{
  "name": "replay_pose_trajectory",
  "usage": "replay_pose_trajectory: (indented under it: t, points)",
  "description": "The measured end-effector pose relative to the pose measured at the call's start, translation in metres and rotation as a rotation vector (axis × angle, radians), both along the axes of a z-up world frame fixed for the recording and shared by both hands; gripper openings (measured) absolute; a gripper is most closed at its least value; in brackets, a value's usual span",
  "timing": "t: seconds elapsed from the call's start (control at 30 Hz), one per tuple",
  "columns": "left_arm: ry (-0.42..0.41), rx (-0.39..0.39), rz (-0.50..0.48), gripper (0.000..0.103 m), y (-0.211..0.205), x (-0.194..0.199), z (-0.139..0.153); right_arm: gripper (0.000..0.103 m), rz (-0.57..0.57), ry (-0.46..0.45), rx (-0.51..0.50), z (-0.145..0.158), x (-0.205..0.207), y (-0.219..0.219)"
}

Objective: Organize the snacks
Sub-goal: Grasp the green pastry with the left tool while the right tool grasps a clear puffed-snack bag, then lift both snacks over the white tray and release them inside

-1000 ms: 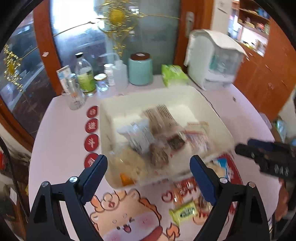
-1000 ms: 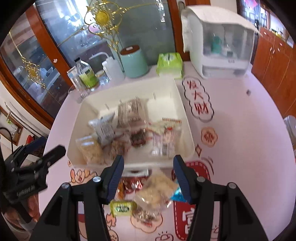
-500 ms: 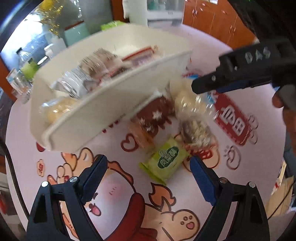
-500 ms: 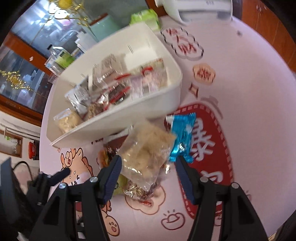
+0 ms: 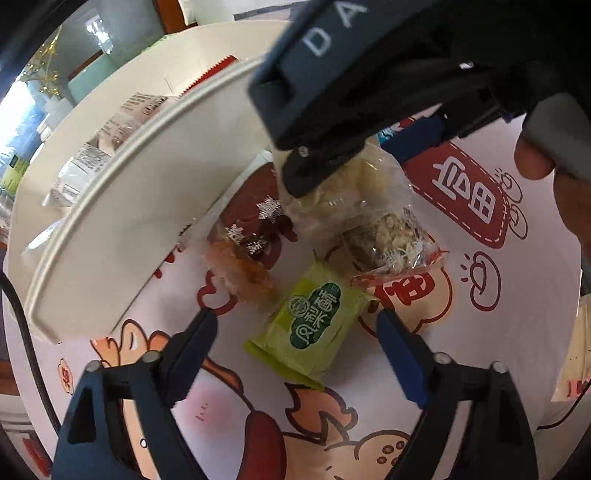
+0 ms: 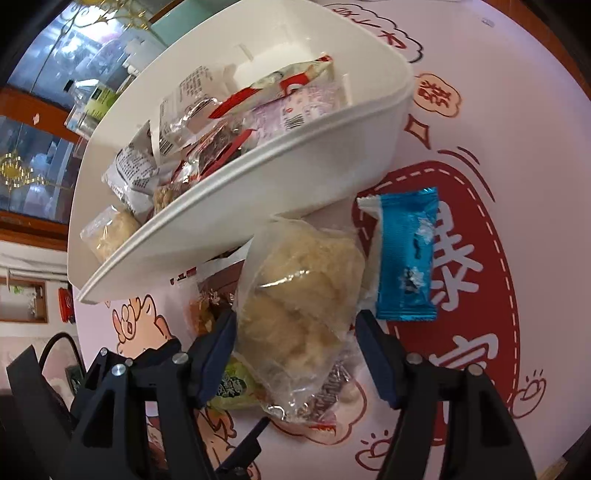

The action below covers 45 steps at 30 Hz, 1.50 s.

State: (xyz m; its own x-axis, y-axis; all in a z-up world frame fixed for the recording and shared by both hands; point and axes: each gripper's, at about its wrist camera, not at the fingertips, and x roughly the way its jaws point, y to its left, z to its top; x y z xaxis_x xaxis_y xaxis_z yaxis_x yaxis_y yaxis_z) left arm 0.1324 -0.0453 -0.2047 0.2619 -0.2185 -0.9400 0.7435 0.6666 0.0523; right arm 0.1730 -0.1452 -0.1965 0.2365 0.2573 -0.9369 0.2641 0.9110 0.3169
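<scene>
A white tray (image 6: 332, 147) holds several snack packets. Loose snacks lie on the table in front of it: a clear bag of pale puffs (image 6: 299, 295), a blue packet (image 6: 406, 254), a green packet (image 5: 314, 328), a dark red packet (image 5: 258, 218) and a clear bag of crumbly snack (image 5: 391, 240). My right gripper (image 6: 295, 354) is open, its fingers straddling the pale puff bag; it shows from above in the left wrist view (image 5: 354, 110). My left gripper (image 5: 295, 347) is open, low over the green packet.
The round table (image 6: 517, 92) has a pink cloth with red cartoon prints. Bottles and a teal jar (image 6: 166, 26) stand behind the tray by a glass cabinet. A person's hand (image 5: 546, 147) holds the right gripper.
Both grippers have dropped from above the tray down to the loose snacks in front of it. The right gripper now straddles the pale puff bag; the left is close over the green packet.
</scene>
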Motion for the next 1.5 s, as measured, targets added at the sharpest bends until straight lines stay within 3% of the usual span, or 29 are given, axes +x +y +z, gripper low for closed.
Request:
replay_pose_trajectory:
  t: [0.13, 0.23, 0.43, 0.63, 0.93, 1.27, 1.5]
  points:
    - [0.036, -0.038, -0.004, 0.045, 0.0, 0.003, -0.006, 0.051, 0.044, -0.043, -0.026, 0.004, 0.0, 0.005]
    - [0.025, -0.049, 0.003, 0.035, -0.001, -0.001, -0.007, 0.041, 0.058, -0.069, -0.023, 0.008, -0.002, 0.004]
    - [0.052, -0.095, 0.125, 0.035, 0.023, -0.012, -0.007, 0.033, 0.06, -0.133, -0.013, 0.023, -0.019, 0.0]
    - [0.063, -0.177, 0.284, 0.035, 0.053, -0.039, 0.014, 0.033, 0.079, -0.19, 0.015, 0.038, -0.041, 0.001]
    - [0.036, -0.268, 0.436, 0.035, 0.09, -0.064, 0.057, 0.033, 0.137, -0.245, 0.019, 0.057, -0.081, 0.011]
    - [-0.001, -0.324, 0.529, 0.035, 0.11, -0.064, 0.107, 0.033, 0.24, -0.28, 0.007, 0.075, -0.113, 0.027]
    - [-0.098, -0.333, 0.547, 0.035, 0.105, -0.034, 0.157, 0.033, 0.272, -0.383, -0.009, 0.115, -0.106, 0.03]
